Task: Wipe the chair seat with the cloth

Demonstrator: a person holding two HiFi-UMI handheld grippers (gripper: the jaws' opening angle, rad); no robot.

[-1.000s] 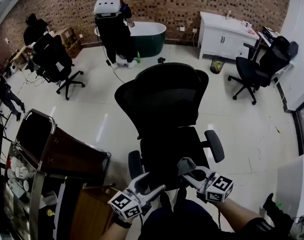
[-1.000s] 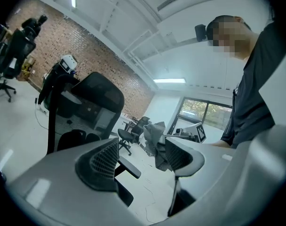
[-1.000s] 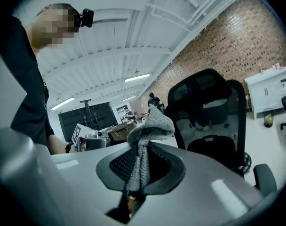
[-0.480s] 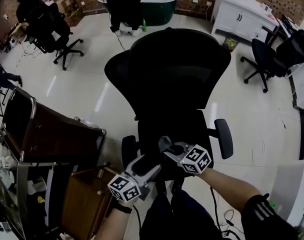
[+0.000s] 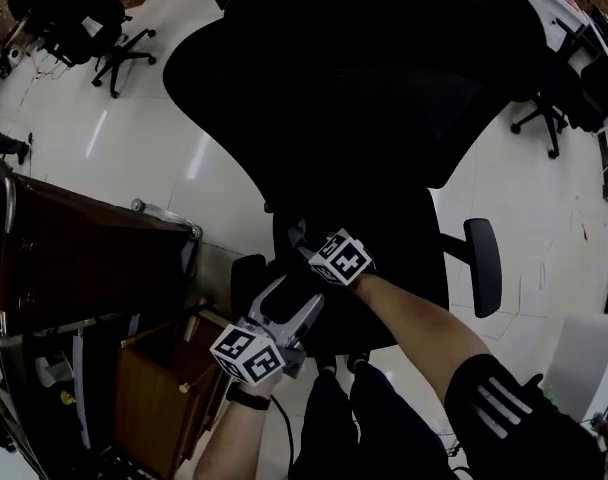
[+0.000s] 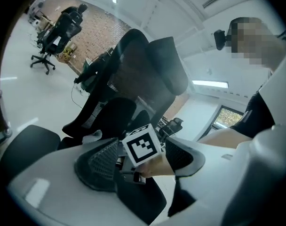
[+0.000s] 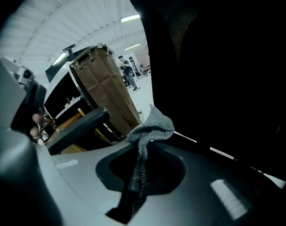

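Pinching the one grey cloth tight between its jaws, the right gripper sits low over the seat of the black office chair, with the cloth's loose end poking up in front of the backrest. The left gripper, jaws spread and holding nothing, is just behind it at the seat's front left, near one of the chair's two armrests. The chair's tall backrest blocks much of the white floor; a brown metal-railed cart stands left of the chair, and other office chairs stand well beyond it.
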